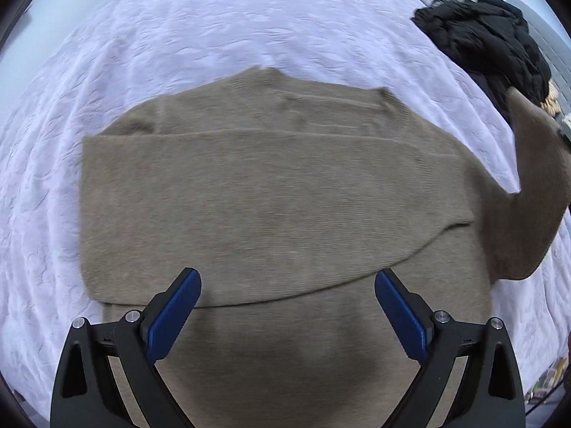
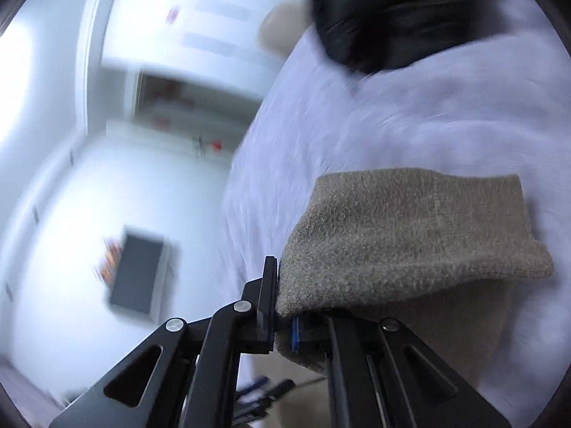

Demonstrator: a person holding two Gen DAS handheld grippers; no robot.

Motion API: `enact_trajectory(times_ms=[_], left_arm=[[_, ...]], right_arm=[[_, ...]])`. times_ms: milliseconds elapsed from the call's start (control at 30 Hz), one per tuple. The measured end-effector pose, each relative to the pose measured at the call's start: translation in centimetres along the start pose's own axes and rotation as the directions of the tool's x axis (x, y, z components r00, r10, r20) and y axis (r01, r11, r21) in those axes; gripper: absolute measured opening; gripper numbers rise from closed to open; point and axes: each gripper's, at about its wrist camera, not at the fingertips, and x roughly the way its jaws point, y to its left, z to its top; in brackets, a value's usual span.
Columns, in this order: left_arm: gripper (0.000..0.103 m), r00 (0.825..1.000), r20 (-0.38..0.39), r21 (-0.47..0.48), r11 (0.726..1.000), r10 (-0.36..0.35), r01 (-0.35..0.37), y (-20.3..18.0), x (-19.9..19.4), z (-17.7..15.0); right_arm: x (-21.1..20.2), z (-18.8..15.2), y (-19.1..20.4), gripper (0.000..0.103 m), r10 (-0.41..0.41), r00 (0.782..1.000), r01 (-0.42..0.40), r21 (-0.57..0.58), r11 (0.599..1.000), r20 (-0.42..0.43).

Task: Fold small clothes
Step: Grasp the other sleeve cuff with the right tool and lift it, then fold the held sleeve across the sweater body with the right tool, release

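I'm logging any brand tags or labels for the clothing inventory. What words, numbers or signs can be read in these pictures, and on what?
None can be read.
Brown sweater: no tag or print shows.
Black garment: no lettering shows.
White bedspread: plain texture only.
Red marks on the wall, right wrist view: too blurred to read.

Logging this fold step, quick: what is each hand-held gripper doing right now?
Left hand-held gripper: open, empty, above the tan knitted sweater.
Right hand-held gripper: shut on the sweater's tan sleeve.
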Motion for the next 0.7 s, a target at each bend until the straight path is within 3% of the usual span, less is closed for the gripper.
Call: enact_trajectory(times_ms=[100, 167, 233, 300, 333, 367, 433, 500, 567, 600, 633, 700], left_arm=[[0.098, 1.0, -0.002, -0.039, 0.999, 0.02, -0.02, 2.6, 0.6, -0.4], [0.098, 1.0, -0.005, -0.06, 0.998, 0.03, -0.03, 4.1, 1.1, -0.5], [0.098, 0.999, -0.009, -0.075, 0.997, 0.037, -0.037, 5.3, 1.7, -0.8], [0.098, 0.999, -0.011, -0.077, 0.996, 0.04, -0.041, 6.1, 2.1, -1.0], [0.098, 0.999, -0.009, -0.073, 0.997, 0.038, -0.038, 6.5, 2.2, -1.1], [0.098, 0.999, -0.005, -0.067, 0.997, 0.034, -0.034, 6.6, 2.2, -1.2], [0.098, 1.0, 0.004, -0.052, 0.998, 0.023, -0.023, 6.9, 2.1, -1.4], [0.098, 1.0, 0.006, -0.052, 0.999, 0.012, -0.012, 7.4, 1.8, -1.7], [0.098, 1.0, 0.01, -0.064, 0.998, -0.004, 0.004, 7.7, 1.4, -1.8], [0.098, 1.0, 0.015, -0.07, 0.997, -0.008, 0.009, 8.0, 1.1, -1.8], [0.098, 1.0, 0.02, -0.073, 0.997, -0.006, 0.008, 8.1, 0.8, -1.8], [0.098, 0.999, 0.038, -0.076, 0.997, 0.003, -0.001, 9.1, -0.4, -2.3]], right_arm=[[7.5, -3.3, 3.5, 0.007, -0.118, 0.976, 0.083, -0.188, 0.979, -0.183], [11.8, -5.8, 3.8, 0.007, -0.213, 0.938, 0.142, -0.257, 0.956, -0.274], [15.5, -8.4, 2.7, 0.009, -0.332, 0.874, 0.235, -0.289, 0.928, -0.354], [16.7, -10.1, 1.6, 0.012, -0.397, 0.833, 0.305, -0.278, 0.911, -0.386], [16.6, -10.5, 1.2, 0.018, -0.392, 0.836, 0.316, -0.248, 0.916, -0.384], [16.0, -10.5, 0.9, 0.024, -0.36, 0.856, 0.307, -0.194, 0.932, -0.372], [13.9, -9.9, 0.2, 0.062, -0.314, 0.894, 0.308, -0.07, 0.949, -0.319], [11.7, -9.2, -0.6, 0.063, -0.293, 0.929, 0.31, 0.044, 0.95, -0.228], [10.5, -7.9, -1.6, 0.056, -0.276, 0.949, 0.298, 0.152, 0.942, -0.152], [10.3, -7.6, -2.0, 0.026, -0.268, 0.954, 0.291, 0.192, 0.937, -0.133], [10.6, -7.1, -2.4, 0.006, -0.258, 0.956, 0.284, 0.222, 0.933, -0.137], [11.3, -6.5, -1.0, 0.006, -0.254, 0.958, 0.273, 0.155, 0.949, -0.134]])
